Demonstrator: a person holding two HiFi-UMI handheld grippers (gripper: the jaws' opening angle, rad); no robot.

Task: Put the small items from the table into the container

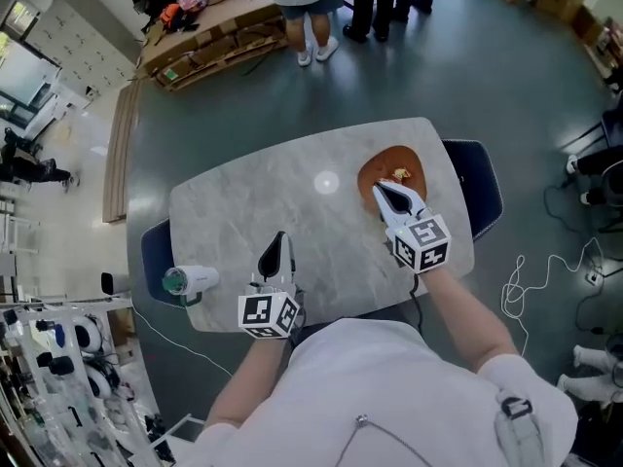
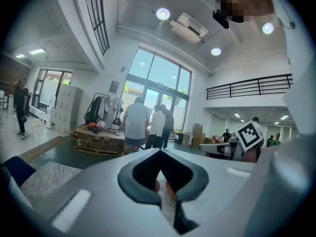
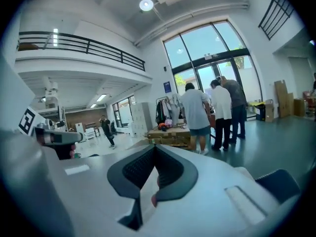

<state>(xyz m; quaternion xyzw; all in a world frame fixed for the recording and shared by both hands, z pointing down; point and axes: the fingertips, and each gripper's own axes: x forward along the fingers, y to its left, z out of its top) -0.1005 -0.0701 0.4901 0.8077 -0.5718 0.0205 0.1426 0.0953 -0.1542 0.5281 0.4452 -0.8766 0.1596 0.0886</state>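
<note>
Marble table (image 1: pixel 292 193), head view: small items (image 1: pixel 399 174) are seen in brown container (image 1: pixel 409 159) by far right edge, right gripper (image 1: pixel 382 193) just beside, left gripper (image 1: pixel 278 237) near front edge. Left gripper view: jaws clenched, empty. Right gripper view: same; prob. nothing left to carry.

Container (image 1: pixel 394 159) sits on the far right part of the table (image 1: pixel 282 193), straight ahead of the right gripper (image 1: pixel 382 191) jaws, with the tips at its near rim. Small item (image 1: pixel 400 174) is inside it, just past the tips. Left gripper (image 1: pixel 279 236) is over the table's near side, bare top ahead of its jaws. Bottle (image 1: pixel 190 280) lies left of them at the table edge. Chair (image 1: pixel 484 183) is right of the right jaws. People (image 1: pixel 311 8) stand well beyond.
</note>
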